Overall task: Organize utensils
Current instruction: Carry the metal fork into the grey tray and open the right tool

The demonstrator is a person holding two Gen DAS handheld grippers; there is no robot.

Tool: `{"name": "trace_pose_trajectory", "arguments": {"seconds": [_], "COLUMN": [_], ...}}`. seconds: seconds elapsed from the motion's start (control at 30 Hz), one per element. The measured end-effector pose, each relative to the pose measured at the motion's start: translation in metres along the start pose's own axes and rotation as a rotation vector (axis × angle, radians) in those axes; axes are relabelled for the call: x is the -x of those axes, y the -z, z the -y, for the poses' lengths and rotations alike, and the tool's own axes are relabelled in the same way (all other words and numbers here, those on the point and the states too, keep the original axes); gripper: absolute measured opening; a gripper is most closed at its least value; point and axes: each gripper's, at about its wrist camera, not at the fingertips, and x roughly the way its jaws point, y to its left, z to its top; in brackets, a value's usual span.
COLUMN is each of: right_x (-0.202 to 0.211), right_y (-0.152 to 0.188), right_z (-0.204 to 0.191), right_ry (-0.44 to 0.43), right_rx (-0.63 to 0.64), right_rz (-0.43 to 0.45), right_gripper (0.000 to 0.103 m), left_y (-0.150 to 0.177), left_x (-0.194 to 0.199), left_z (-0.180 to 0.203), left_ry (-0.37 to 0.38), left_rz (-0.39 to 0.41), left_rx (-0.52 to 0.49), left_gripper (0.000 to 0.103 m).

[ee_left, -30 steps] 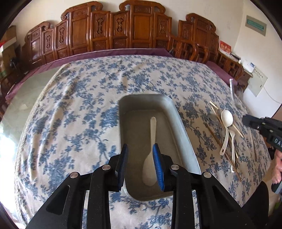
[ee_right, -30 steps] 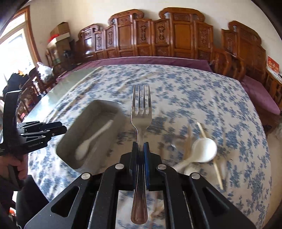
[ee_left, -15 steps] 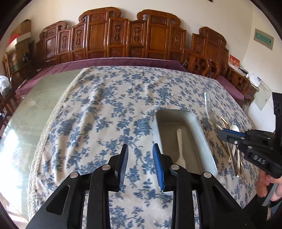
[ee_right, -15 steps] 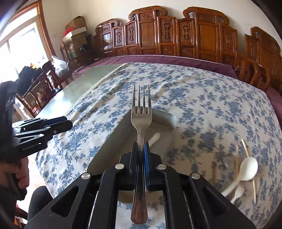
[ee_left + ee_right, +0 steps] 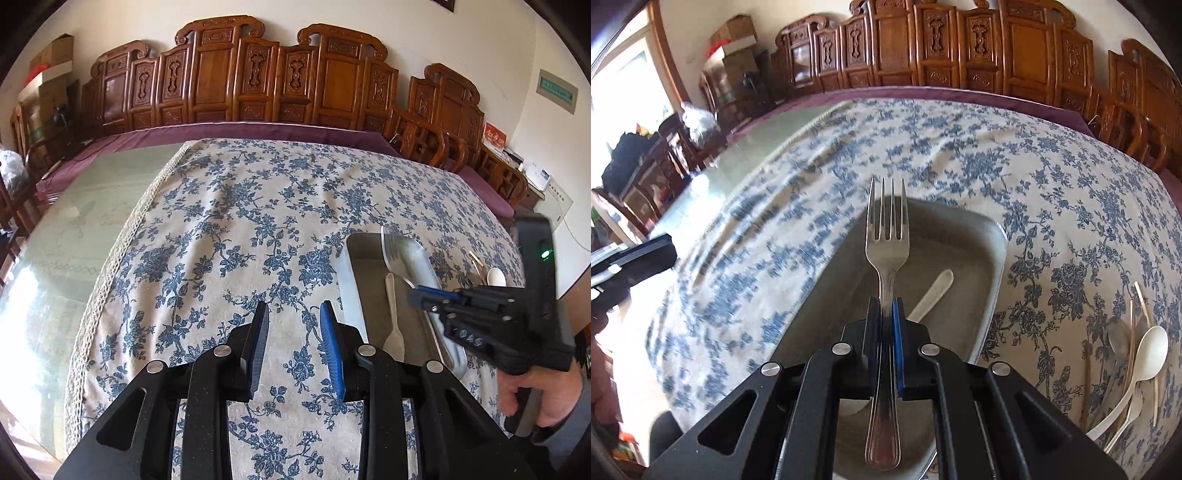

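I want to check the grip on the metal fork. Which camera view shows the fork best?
The right wrist view. There the fork runs up the middle, sharp from handle end to tines, clamped in the right gripper above the metal tray. In the left wrist view the fork shows only its blurred head; the gripper hides the handle.

blue-flowered tablecloth point(image 5: 258, 206) under tongs | carved wooden chairs point(image 5: 258, 85) far beyond tongs along wall | cardboard boxes point(image 5: 735, 33) far left beyond tongs | wall sign point(image 5: 557, 92) far right
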Motion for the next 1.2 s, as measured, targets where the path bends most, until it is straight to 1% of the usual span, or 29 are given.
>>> {"name": "trace_pose_trajectory", "arguments": {"seconds": [0.07, 0.17, 0.27, 0.4, 0.6, 0.67, 0.73, 0.8, 0.97, 1.2], "right_x": [-0.006, -0.014, -0.021, -0.023, -0.027, -0.024, -0.018, -0.013, 0.018, 0.075], "right_y": [0.003, 0.007, 0.010, 0.012, 0.017, 0.018, 0.017, 0.016, 0.019, 0.036], "right_z": [0.000, 0.002, 0.005, -0.002, -0.005, -0.004, -0.002, 0.001, 0.008, 0.039], "right_ry": [0.030, 0.043, 0.011, 0.004, -0.008, -0.015, -0.036, -0.059, -0.080, -0.058], "right_rx": [0.024, 0.032, 0.015, 0.046, 0.051, 0.050, 0.040, 0.033, 0.043, 0.041], "right_rz": [-0.014, -0.039, -0.062, -0.072, -0.091, -0.079, -0.059, -0.058, -0.005, 0.074], "right_gripper": [0.009, 0.009, 0.009, 0.009, 0.009, 0.009, 0.009, 0.009, 0.009, 0.009], "left_y": [0.000, 0.001, 0.001, 0.001, 0.001, 0.001, 0.001, 0.001, 0.003, 0.004], "left_x": [0.000, -0.001, 0.001, 0.002, 0.003, 0.002, 0.001, 0.001, 0.002, 0.003], "left_z": [0.001, 0.002, 0.003, 0.003, 0.005, 0.006, 0.007, 0.008, 0.015, 0.038], "left_ry": [0.004, 0.007, 0.007, 0.008, 0.006, 0.006, 0.005, 0.009, 0.021, 0.049], "left_rz": [0.000, -0.001, 0.005, 0.007, 0.006, 0.003, 0.002, 0.001, 0.003, 0.007], "left_rx": [-0.002, -0.006, -0.007, -0.011, -0.014, -0.015, -0.017, -0.015, -0.018, -0.045], "left_gripper": [0.027, 0.027, 0.032, 0.033, 0.035, 0.035, 0.035, 0.035, 0.036, 0.036]}}
